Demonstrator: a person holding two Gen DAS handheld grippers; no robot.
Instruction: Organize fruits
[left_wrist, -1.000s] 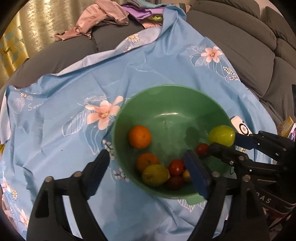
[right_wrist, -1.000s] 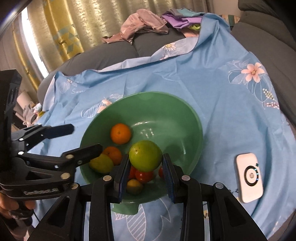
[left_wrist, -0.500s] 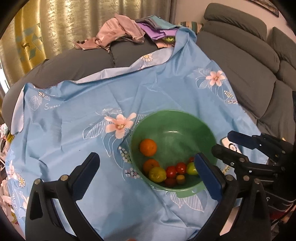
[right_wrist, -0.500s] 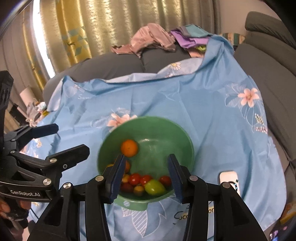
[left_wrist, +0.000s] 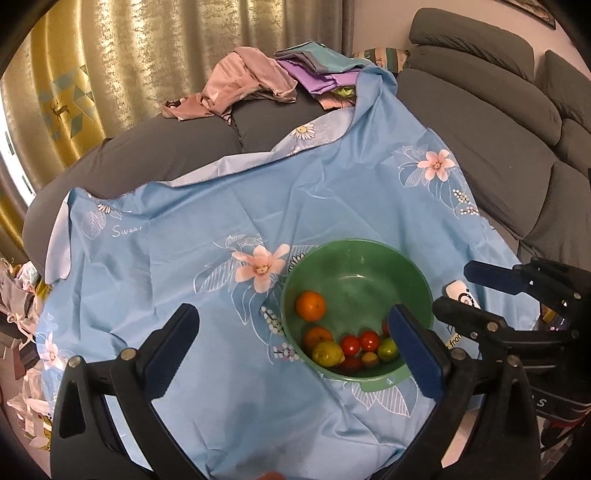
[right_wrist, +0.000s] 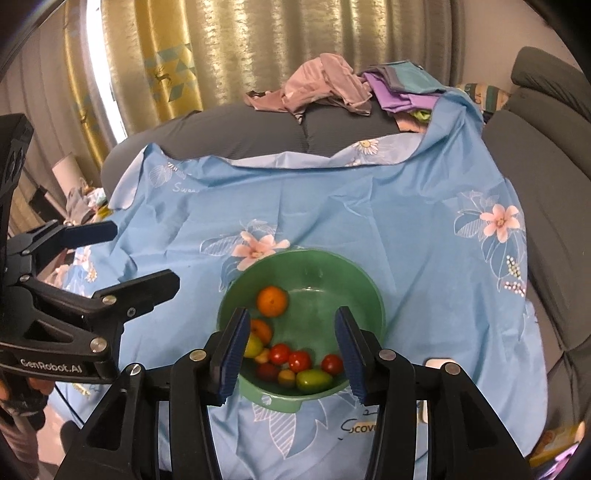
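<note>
A green bowl (left_wrist: 354, 266) (right_wrist: 306, 266) stands on a blue flowered cloth (left_wrist: 207, 236) (right_wrist: 369, 210). It holds two oranges (left_wrist: 310, 304) (right_wrist: 272, 301), several red tomatoes (left_wrist: 368, 339) (right_wrist: 299, 360), a yellow-green fruit (left_wrist: 327, 352) and a green fruit (left_wrist: 388, 349) (right_wrist: 313, 380). My left gripper (left_wrist: 291, 350) is open and empty, raised above the bowl's near left. My right gripper (right_wrist: 291, 350) is open and empty, raised above the bowl's near rim. The right gripper also shows in the left wrist view (left_wrist: 476, 291), and the left gripper in the right wrist view (right_wrist: 122, 254).
A white device (left_wrist: 461, 293) lies on the cloth right of the bowl. A grey sofa (left_wrist: 498, 122) runs behind and to the right, with a heap of clothes (left_wrist: 258, 81) (right_wrist: 332, 85) on it. Gold curtains (right_wrist: 221, 48) hang behind. Clutter lies on the floor at left (left_wrist: 22, 280).
My right gripper has opened and let the green fruit fall into the bowl. Both grippers have since pulled up and back from the bowl.
</note>
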